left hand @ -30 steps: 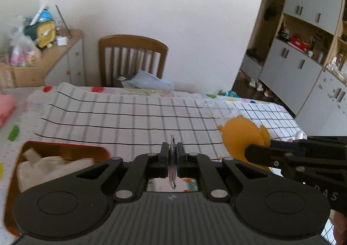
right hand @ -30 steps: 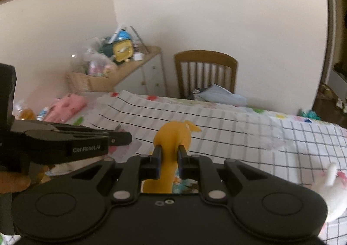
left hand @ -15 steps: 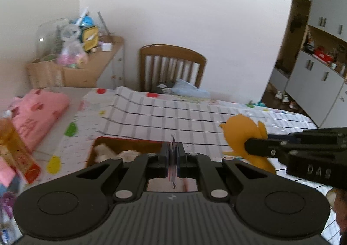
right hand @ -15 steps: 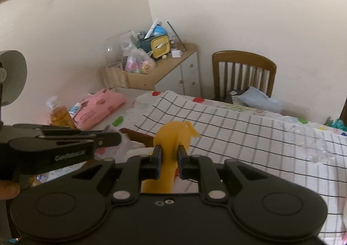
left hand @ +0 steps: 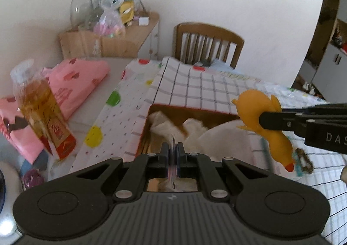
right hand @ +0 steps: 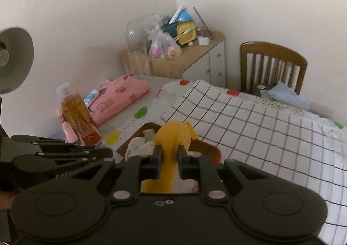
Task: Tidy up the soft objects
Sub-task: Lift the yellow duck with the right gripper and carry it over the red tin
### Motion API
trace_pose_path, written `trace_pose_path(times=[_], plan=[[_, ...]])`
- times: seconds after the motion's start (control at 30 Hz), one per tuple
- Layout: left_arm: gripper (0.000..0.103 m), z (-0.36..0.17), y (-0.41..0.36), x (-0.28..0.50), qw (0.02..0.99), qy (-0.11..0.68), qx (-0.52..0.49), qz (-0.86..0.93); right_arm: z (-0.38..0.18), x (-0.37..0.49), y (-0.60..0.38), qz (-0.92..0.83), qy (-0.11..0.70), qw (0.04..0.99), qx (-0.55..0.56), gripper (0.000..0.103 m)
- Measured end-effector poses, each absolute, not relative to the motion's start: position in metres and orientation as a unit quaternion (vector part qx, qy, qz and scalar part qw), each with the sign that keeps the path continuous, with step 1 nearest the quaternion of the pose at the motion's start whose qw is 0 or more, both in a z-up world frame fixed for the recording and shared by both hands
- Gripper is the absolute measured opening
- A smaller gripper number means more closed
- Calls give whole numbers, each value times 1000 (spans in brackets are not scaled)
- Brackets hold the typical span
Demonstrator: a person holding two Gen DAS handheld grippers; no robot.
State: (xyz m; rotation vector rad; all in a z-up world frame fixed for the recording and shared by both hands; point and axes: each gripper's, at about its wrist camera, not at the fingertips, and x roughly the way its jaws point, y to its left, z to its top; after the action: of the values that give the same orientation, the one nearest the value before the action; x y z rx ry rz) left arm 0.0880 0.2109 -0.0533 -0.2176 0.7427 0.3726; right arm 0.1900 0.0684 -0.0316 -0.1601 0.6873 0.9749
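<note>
Both grippers clamped: right gripper [right hand: 169,158] pinches yellow rubber chicken [right hand: 171,136] above brown box [left hand: 186,112]'s rim; left gripper [left hand: 172,153] nips a thin sheet [left hand: 172,158].

White letters "DAS" show on the right gripper [left hand: 263,124] body; "Gen Robot", partly cut off, marks the left gripper [right hand: 108,155]. Bottle [right hand: 76,114] label unreadable.

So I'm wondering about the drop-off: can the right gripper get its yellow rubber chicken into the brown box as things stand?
Probably yes. The right gripper holds the yellow rubber chicken just before the brown box, whose top is open though white cloths part-fill it.
</note>
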Motion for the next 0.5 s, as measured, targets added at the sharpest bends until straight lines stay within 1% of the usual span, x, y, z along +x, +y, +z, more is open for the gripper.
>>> trace_pose_path(times=[0.27, 0.5], plan=[[6, -83, 219, 100, 896, 393, -94, 185, -60, 197, 98, 479, 347, 800, -103, 14], [6, -99, 225, 115, 886, 416, -89, 185, -79, 207, 106, 471, 374, 791, -111, 15]])
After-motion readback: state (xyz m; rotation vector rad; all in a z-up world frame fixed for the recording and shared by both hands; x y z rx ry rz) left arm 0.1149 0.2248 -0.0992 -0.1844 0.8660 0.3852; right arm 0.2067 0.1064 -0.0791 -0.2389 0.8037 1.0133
